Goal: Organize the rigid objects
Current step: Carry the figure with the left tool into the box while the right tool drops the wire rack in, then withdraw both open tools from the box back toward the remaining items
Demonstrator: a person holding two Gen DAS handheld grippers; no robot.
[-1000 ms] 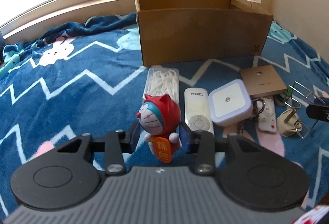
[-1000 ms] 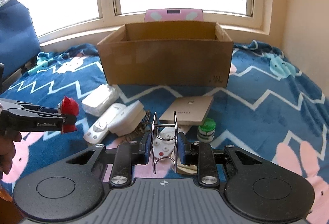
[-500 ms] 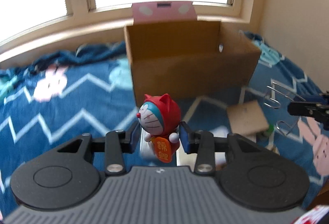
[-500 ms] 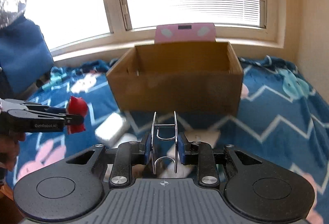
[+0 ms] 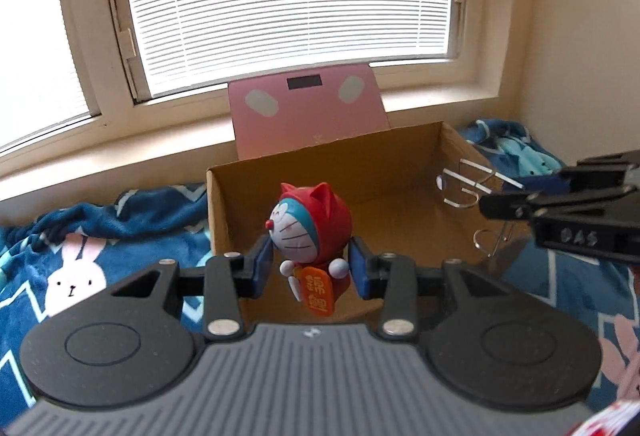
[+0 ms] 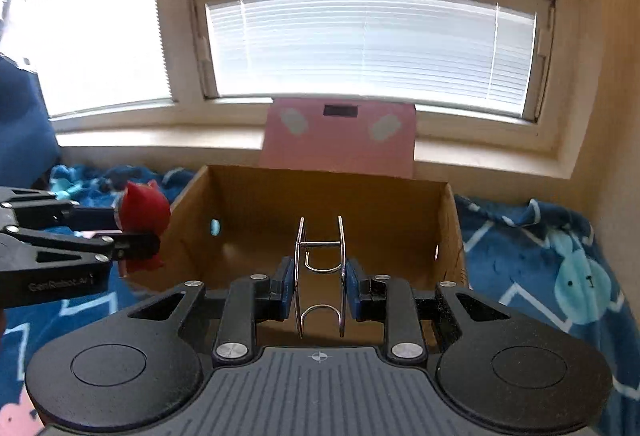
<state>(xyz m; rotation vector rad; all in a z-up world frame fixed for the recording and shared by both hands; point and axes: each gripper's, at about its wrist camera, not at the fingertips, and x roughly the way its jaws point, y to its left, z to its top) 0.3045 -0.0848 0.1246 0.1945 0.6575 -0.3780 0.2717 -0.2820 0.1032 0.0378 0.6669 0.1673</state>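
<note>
Both claws rose from the bed to the cardboard box (image 6: pixel 400 212): left claw (image 5: pixel 311 268) pinching cat figurine (image 5: pixel 310 232), right claw (image 6: pixel 319 288) pinching wire rack (image 6: pixel 320 268), both w/ nothing dropped yet, box looks empty.

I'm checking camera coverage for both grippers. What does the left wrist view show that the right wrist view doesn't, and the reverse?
Only the left wrist view shows the toy figure's face and orange tag, gripped by the left gripper, plus a white rabbit print on the blanket.

Only the right wrist view shows the wire rack head-on between the right gripper's blue pads, and a hole in the box's left wall.

Both show the open cardboard box, the pink scale behind it, the window blinds, and each other's gripper holding its object over the box.
</note>
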